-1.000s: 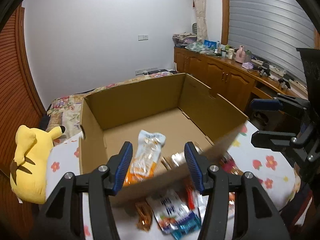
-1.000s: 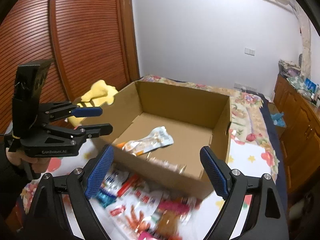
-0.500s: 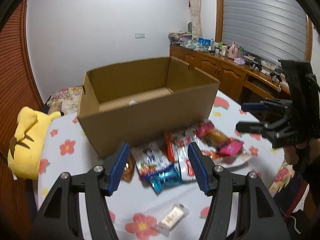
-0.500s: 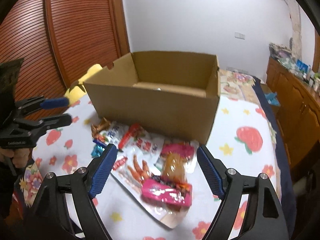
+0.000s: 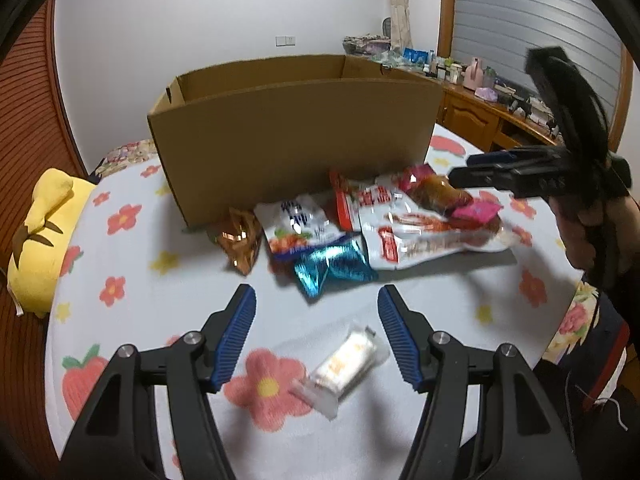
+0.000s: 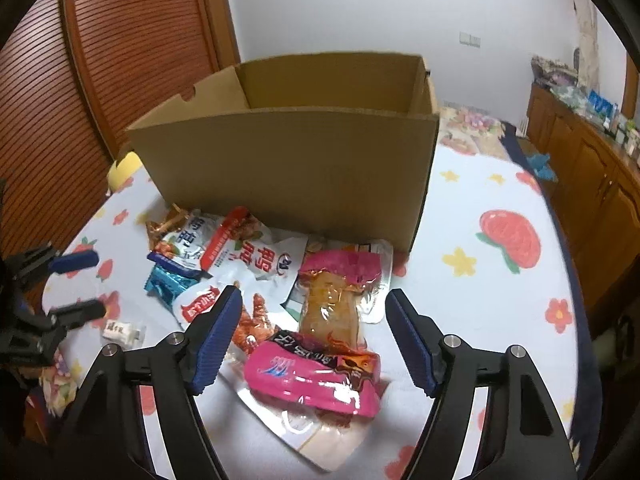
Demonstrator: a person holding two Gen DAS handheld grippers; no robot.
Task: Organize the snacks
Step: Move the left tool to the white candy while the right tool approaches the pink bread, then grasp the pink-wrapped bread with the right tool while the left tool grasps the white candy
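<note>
An open cardboard box (image 5: 296, 136) stands on the flowered table; it also shows in the right wrist view (image 6: 296, 160). Several snack packets lie in front of it: a teal one (image 5: 332, 266), a white-and-blue one (image 5: 298, 226), a copper one (image 5: 240, 240) and a large white-and-red pack (image 5: 416, 232). My left gripper (image 5: 316, 332) is open and empty over a small clear-wrapped white snack (image 5: 344, 364). My right gripper (image 6: 314, 338) is open and empty, its fingers either side of a pink-topped brown snack pack (image 6: 332, 308) and a pink packet (image 6: 316, 380).
A yellow plush toy (image 5: 44, 240) lies at the table's left edge. The right gripper and hand (image 5: 560, 176) hang over the snacks at the right. Wooden cabinets (image 6: 592, 168) stand beyond the table. A slatted wooden door (image 6: 132, 40) is behind the box.
Both grippers have pulled back from over the box and dropped low toward the table. The box's inside is no longer visible. Both stay open and empty.
</note>
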